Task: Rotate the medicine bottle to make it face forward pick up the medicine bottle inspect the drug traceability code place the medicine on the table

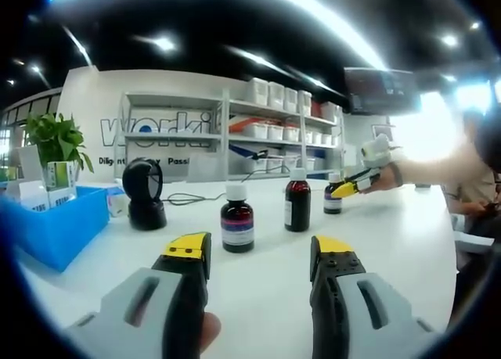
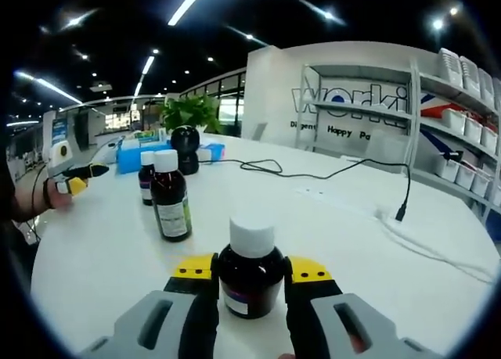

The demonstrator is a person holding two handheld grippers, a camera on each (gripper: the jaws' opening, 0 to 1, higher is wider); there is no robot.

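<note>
White round table [image 1: 258, 288] underfoot of tool. Ahead: white shelving [image 1: 235, 132] with storage bins, white wall [image 1: 94, 101] with blue lettering. Black ceiling, long strip lights [image 2: 188, 3]. Potted plant [image 1: 55, 140] far left.

R gripper [image 2: 250, 277] w/ fingers [image 2: 194, 277] either side of a dark medicine bottle [image 2: 250, 277], white cap, standing upright on white bench [image 2: 329, 218]; contact not clear. Two more bottles [image 2: 171, 195] upright further back. L gripper [image 2: 74, 179] at far left edge. Black cable [image 2: 329, 175] runs across bench; shelves [image 2: 446, 109] at right.
</note>
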